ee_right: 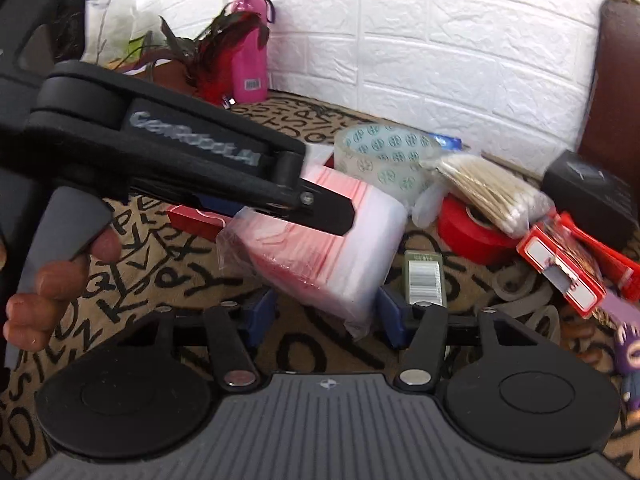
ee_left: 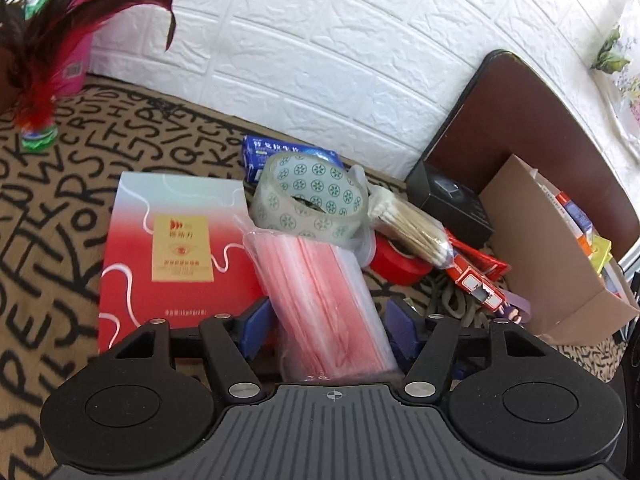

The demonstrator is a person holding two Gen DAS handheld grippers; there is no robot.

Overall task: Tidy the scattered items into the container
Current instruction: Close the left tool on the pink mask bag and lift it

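**Both grippers at the pack of bags**

The pack of zip bags (ee_left: pixel 324 304) is the thing in play: a thick stack of clear plastic bags with red seal strips, wrapped in a loose, crinkled clear sleeve. It lies tilted on the letter-patterned cloth (ee_left: pixel 52 208), its far end just beside the roll of clear tape (ee_left: pixel 310 198) printed with green round marks.

The left hand-held gripper (ee_left: pixel 326 326) straddles the pack, blue pads on either side at a middling width; I cannot tell whether they press on it. The right hand-held gripper (ee_right: pixel 324 316) sits at the pack's near corner, also half-closed, and a firm hold cannot be made out there either. In the right view, fingers (ee_right: pixel 52 280) curl round the left tool's grey handle.

Left of the pack lies a flat red and pale box (ee_left: pixel 176 256) with a gold label. Right of it are a red tape roll (ee_left: pixel 394 264), a bundle of cotton swabs (ee_left: pixel 408 226) and a red card pack (ee_left: pixel 476 280). Further right stands the open cardboard box (ee_left: pixel 548 264), already holding some small packets.
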